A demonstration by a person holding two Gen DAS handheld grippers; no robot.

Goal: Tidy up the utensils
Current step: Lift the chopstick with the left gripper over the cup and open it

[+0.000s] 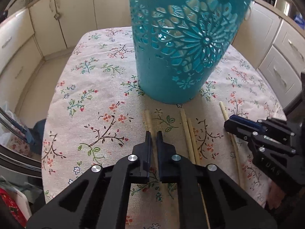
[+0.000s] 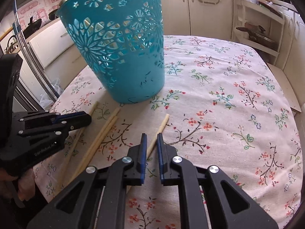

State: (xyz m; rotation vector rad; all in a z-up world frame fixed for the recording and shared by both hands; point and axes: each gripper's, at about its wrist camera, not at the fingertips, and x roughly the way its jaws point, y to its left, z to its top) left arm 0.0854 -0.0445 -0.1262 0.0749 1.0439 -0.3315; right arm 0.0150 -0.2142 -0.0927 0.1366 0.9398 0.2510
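A teal perforated plastic basket (image 1: 171, 43) stands upright on the floral tablecloth; it also shows in the right wrist view (image 2: 122, 43). Several pale wooden chopsticks lie in front of it. My left gripper (image 1: 154, 133) is low over the leftmost chopstick (image 1: 148, 118), its jaws nearly closed around it. A pair of chopsticks (image 1: 187, 131) lies just to its right. My right gripper (image 2: 152, 136) straddles the rightmost chopstick (image 2: 162, 127) with a narrow gap; whether it grips is unclear. The right gripper also shows in the left wrist view (image 1: 234, 126), over that chopstick (image 1: 224, 110).
The floral tablecloth (image 2: 219, 95) covers the whole table. Cream kitchen cabinets (image 1: 38, 34) surround it. An open shelf with dishes (image 2: 261, 32) stands at the far right. Metal chair tubes (image 2: 28, 47) and plastic bags are at the left table edge.
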